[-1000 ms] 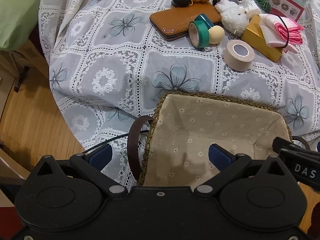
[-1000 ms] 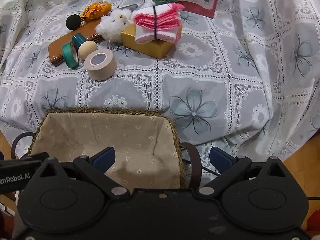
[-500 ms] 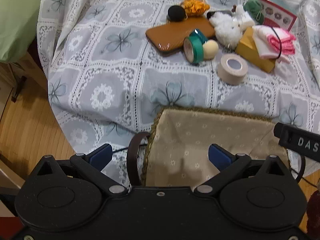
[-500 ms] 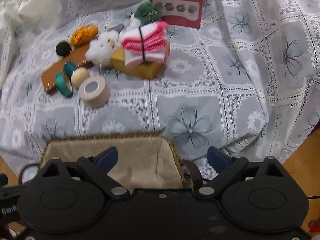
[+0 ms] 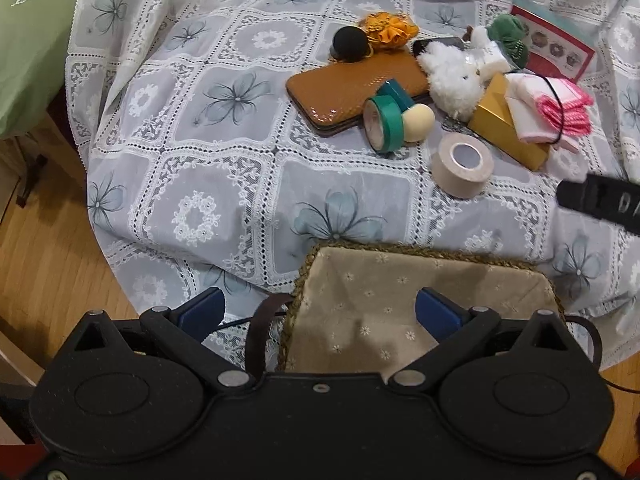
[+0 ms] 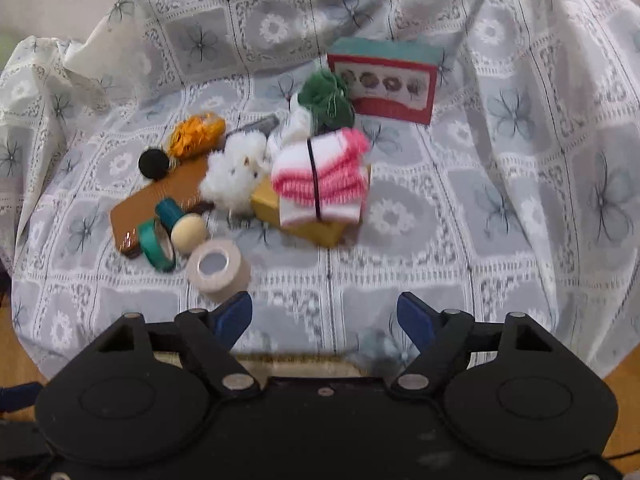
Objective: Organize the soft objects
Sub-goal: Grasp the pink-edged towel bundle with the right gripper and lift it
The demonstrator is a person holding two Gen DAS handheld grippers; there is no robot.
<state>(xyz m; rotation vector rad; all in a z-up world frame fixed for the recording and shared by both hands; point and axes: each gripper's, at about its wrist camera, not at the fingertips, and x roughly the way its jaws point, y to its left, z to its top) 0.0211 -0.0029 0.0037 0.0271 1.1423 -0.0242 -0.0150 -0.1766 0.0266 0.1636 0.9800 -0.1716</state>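
Basket (image 5: 424,280) rim at cloth edge | left tool (image 5: 320,312) wide, empty | right tool (image 6: 324,316) narrowing, empty

Basket (image 5: 420,300): you have it nearest you, at the near edge of the tablecloth (image 5: 224,184).
Wide tape roll (image 5: 462,165): it lies beyond the basket, in front of the box (image 5: 504,128).
Bundled cloths (image 6: 320,180): they sit on top of the box.
Plush toy (image 6: 236,172): just left of the box, touching it.
Flat case (image 5: 352,92): left of the plush toy; two narrow tape rolls (image 5: 384,118) and a round ball (image 5: 418,122) rest at its near end.
Dark ball (image 5: 350,42): at the case's far end, with a ruffled scrunchie (image 5: 388,30) behind it.
Picture card (image 6: 384,84): farthest from you, behind the bundle, a knitted pouch (image 6: 326,98) in front of it.
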